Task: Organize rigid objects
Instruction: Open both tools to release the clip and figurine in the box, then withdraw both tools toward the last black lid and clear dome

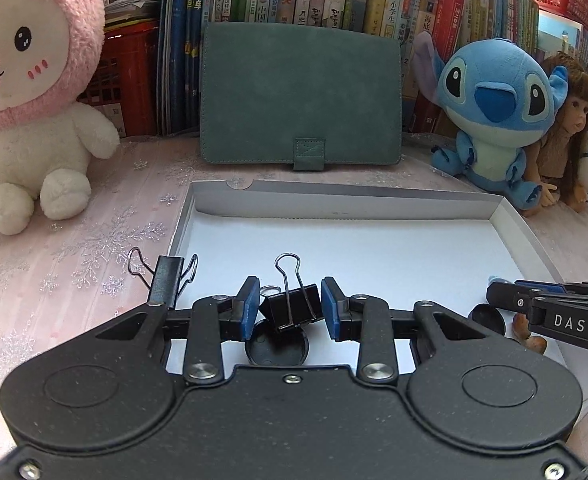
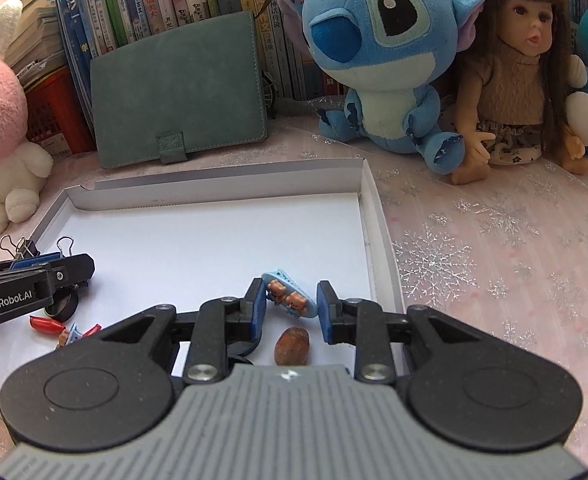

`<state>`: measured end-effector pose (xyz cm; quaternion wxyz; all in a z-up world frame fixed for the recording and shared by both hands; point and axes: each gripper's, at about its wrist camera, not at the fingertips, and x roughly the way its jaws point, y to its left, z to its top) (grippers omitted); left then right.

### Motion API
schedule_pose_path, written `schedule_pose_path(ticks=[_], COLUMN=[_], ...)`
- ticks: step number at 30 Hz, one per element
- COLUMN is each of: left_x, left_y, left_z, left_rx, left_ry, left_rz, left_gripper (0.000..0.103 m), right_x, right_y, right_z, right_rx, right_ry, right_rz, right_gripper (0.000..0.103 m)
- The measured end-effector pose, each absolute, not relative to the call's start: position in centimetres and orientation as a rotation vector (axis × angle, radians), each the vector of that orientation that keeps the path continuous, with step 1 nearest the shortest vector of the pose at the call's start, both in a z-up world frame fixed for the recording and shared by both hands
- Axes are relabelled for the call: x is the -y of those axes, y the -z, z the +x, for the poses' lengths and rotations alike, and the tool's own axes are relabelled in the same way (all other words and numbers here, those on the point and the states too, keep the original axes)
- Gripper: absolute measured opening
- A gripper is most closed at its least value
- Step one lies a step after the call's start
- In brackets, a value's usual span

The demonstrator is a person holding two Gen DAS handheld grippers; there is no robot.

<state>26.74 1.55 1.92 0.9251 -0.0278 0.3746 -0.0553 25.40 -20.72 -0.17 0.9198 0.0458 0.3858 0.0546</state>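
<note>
The left tool brackets a black binder clip, pads barely touching it, above the white tray on the table. It may twist loose from so light a hold. The right tool, half open, straddles a blue bear clip untouched; closing off-centre could flick it away.

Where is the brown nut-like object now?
In the right wrist view, the brown nut-like object lies on the white tray floor near its right wall, just below the blue bear clip between the right gripper fingers.
</note>
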Motion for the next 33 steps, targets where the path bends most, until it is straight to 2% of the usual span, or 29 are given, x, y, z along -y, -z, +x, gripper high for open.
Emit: schedule_pose_path(ticks=[5, 7, 9, 11, 14, 19, 24, 33], left_x=[-1.4, -1.5, -1.6, -1.7, -1.8, -1.9, -1.7, -0.9], left_y=[-2.0, -2.4, -3.1, -3.8, -4.9, -6.3, -7.0, -7.1], left_z=[26.4, 25.9, 25.1, 24.2, 22.6, 19.5, 16.2, 11.0], left_rx=[-0.757, -0.741, -0.714, -0.692, -0.666, -0.631, -0.612, -0.601], left_ry=[0.114, 0.114, 0.119, 0.127, 0.144, 0.177, 0.211, 0.252], left_rz=[-0.045, -0.045, -0.038, -0.032, -0.023, -0.003, 0.012, 0.053], left_gripper=[0.033, 0.042, 0.045, 0.053, 0.060, 0.077, 0.081, 0.083], right_x=[21.2, 21.4, 21.6, 21.8, 21.8, 21.6, 21.0, 19.8], right_y=[-0.2, -0.6, -1.0, -1.6, -2.6, -4.0, -4.7, -4.8], right_z=[25.0, 24.6, 24.1, 23.5, 22.0, 19.3, 16.4, 11.6], right_rx=[-0.775, -0.762, -0.747, -0.730, -0.693, -0.633, -0.603, -0.571], right_ry=[-0.127, -0.133, -0.140, -0.153, -0.182, -0.242, -0.300, -0.345], right_rz=[0.122, 0.130, 0.128, 0.131, 0.122, 0.090, 0.049, -0.037], right_gripper=[0.037, 0.039, 0.052, 0.053, 0.061, 0.070, 0.081, 0.087])
